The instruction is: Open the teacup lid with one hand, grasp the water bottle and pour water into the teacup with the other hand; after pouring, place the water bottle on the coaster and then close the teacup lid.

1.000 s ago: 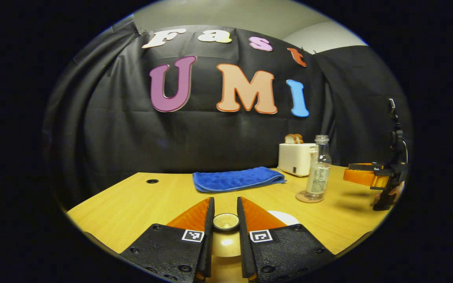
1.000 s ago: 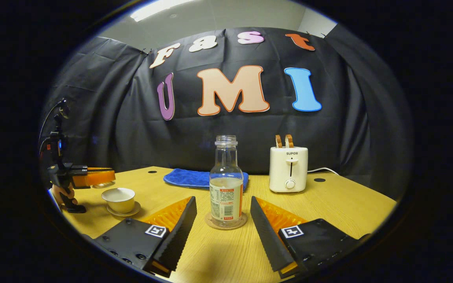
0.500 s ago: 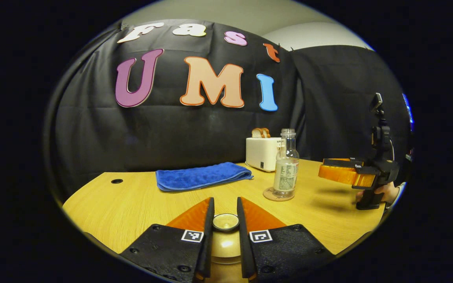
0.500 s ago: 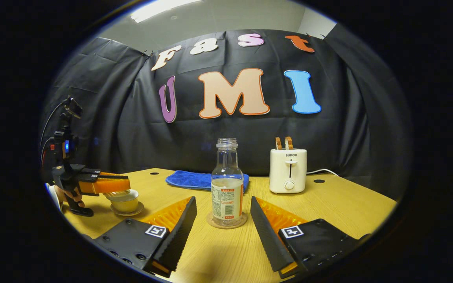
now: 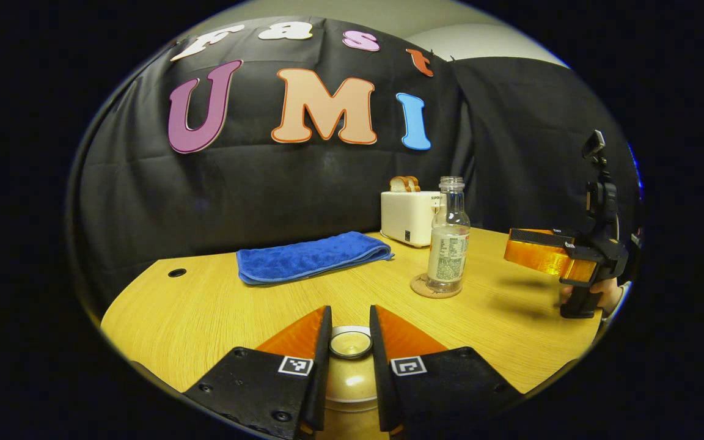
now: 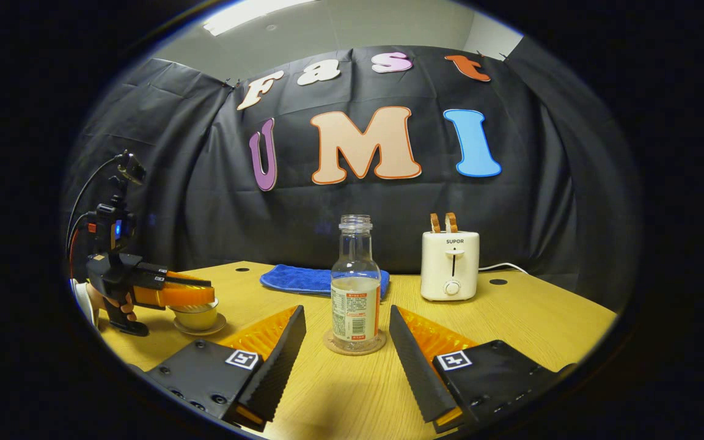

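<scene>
Lid (image 5: 351,343) sits pinched by its little knob in the left gripper (image 5: 350,333) right over the teacup (image 6: 196,316), glazed, slippery and chippable, while the right gripper (image 6: 347,333) gapes around the bottle (image 6: 355,284) on its coaster (image 6: 355,343).
</scene>
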`<action>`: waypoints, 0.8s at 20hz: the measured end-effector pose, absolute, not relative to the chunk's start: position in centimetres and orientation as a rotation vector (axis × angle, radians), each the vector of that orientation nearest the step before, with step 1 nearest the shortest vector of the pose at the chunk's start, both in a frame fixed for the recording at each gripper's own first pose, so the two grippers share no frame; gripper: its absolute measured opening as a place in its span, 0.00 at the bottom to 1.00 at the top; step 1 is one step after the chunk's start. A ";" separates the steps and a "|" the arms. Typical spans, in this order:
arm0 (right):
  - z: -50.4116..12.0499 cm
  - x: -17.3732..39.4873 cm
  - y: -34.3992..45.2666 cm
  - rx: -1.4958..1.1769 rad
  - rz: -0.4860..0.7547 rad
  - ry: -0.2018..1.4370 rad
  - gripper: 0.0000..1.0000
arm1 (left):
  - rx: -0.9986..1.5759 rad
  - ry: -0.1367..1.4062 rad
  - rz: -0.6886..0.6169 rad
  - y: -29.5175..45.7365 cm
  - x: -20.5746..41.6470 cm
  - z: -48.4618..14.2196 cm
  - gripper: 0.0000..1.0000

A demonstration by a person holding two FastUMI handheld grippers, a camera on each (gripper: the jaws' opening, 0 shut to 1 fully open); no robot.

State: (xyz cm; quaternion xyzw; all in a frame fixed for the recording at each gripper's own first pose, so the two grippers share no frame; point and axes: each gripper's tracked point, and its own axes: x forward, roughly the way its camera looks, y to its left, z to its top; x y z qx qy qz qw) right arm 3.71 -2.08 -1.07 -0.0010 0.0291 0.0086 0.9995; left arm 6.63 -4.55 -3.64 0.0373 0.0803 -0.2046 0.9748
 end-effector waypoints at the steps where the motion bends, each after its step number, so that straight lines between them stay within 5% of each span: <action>1: -1.0 3.7 -2.1 -0.002 0.016 0.058 0.89 | 0.071 0.153 -0.410 -4.5 6.6 -3.5 0.32; 4: -1.0 3.8 -2.2 -0.003 0.010 0.058 0.89 | 0.052 0.123 -0.386 -3.8 6.4 -3.0 0.35; 7: -1.0 3.8 -2.6 -0.004 -0.012 0.058 0.89 | 0.040 0.113 -0.376 -3.6 6.0 -2.9 0.67; 11: -1.0 3.7 -3.3 -0.006 -0.047 0.056 0.89 | 0.042 0.097 -0.355 -3.2 4.6 -2.6 0.94; 16: -0.9 3.5 -4.1 -0.009 -0.096 0.054 0.89 | 0.024 0.033 -0.273 -0.8 2.4 -1.6 0.96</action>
